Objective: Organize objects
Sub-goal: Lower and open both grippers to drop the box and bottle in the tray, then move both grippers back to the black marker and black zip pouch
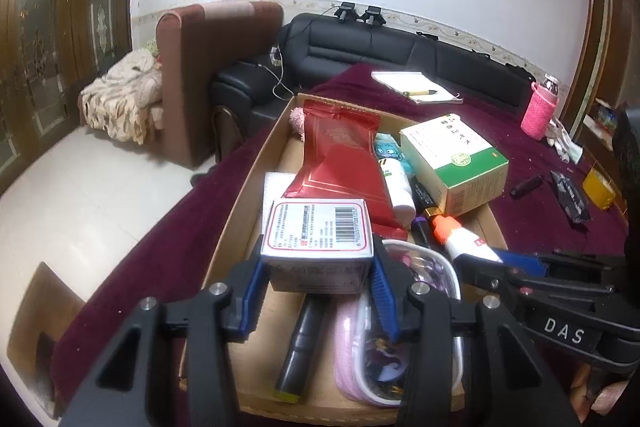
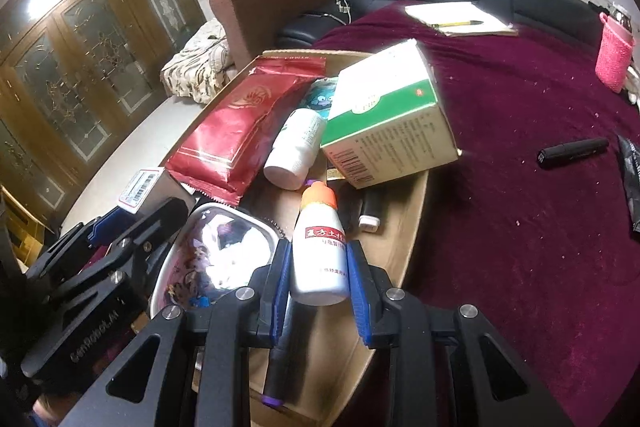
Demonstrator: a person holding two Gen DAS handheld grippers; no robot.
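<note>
My left gripper (image 1: pixel 318 269) is shut on a small white carton with a barcode label (image 1: pixel 318 239), held over the near end of the cardboard box (image 1: pixel 256 163). My right gripper (image 2: pixel 320 279) is shut on a white bottle with an orange cap (image 2: pixel 318 251), also above the box (image 2: pixel 416 195), and it shows at the right in the left wrist view with the bottle (image 1: pixel 464 241). In the box lie a red foil pouch (image 1: pixel 340 163), a green and white carton (image 1: pixel 456 163), a white pill bottle (image 2: pixel 296 147), a dark marker (image 1: pixel 302 339) and a clear pouch (image 2: pixel 216 251).
The box rests on a maroon cloth (image 2: pixel 520 207). On the cloth lie a notepad with a pen (image 2: pixel 460 15), a pink knitted bottle sleeve (image 2: pixel 614 55), a black tube (image 2: pixel 572 153), a dark sachet (image 1: pixel 570 195) and a yellow item (image 1: pixel 598 189). A black sofa (image 1: pixel 360 47) stands behind.
</note>
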